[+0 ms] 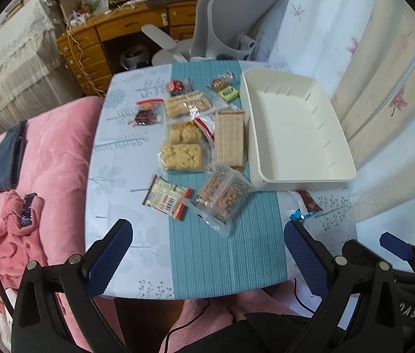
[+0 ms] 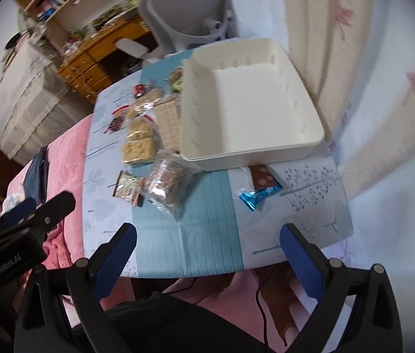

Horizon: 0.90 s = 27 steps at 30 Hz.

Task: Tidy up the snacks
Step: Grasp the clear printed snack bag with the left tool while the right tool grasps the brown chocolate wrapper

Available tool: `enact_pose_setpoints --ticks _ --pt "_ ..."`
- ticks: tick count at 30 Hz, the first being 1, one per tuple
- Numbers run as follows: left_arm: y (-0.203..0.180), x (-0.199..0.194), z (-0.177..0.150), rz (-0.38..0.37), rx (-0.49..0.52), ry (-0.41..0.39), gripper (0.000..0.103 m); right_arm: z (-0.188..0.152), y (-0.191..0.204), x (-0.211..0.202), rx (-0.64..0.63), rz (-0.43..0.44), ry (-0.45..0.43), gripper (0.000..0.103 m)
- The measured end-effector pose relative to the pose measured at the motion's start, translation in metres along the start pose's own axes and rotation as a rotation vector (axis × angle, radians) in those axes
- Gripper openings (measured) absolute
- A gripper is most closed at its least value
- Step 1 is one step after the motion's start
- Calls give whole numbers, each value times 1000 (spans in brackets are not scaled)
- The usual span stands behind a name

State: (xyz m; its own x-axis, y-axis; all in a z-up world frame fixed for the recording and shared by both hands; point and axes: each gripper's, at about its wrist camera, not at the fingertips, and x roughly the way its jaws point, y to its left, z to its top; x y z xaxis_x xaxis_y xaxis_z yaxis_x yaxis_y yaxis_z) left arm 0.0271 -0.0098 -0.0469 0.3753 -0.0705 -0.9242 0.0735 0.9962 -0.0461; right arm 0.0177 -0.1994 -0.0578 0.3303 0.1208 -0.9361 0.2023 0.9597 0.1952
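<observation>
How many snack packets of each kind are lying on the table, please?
Rice cake packs: 3
Cracker pack: 1
Red-and-black packets: 2
Green packet: 1
Brown sweet: 1
Printed packs: 2
Brown-and-blue bar: 1
Total: 11

Wrapped snacks [image 1: 190, 135] lie scattered left of an upright white bin [image 1: 292, 126]

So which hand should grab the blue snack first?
Probably right. The blue-wrapped snack lies just ahead of the open right gripper; the left gripper, also open, faces the clear packet.
</observation>
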Motion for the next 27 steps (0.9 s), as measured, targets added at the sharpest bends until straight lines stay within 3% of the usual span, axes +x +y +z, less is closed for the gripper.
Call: enact_pose_setpoints --ticks 13,20,27 --pt "-3 60 20 -82 54 45 102 7 -43 49 194 -33 101 96" --pt "-13 113 42 -48 136 96 102 28 -62 85 158 -89 15 92" --pt "-28 177 51 -11 207 203 102 39 -68 120 82 -83 14 86"
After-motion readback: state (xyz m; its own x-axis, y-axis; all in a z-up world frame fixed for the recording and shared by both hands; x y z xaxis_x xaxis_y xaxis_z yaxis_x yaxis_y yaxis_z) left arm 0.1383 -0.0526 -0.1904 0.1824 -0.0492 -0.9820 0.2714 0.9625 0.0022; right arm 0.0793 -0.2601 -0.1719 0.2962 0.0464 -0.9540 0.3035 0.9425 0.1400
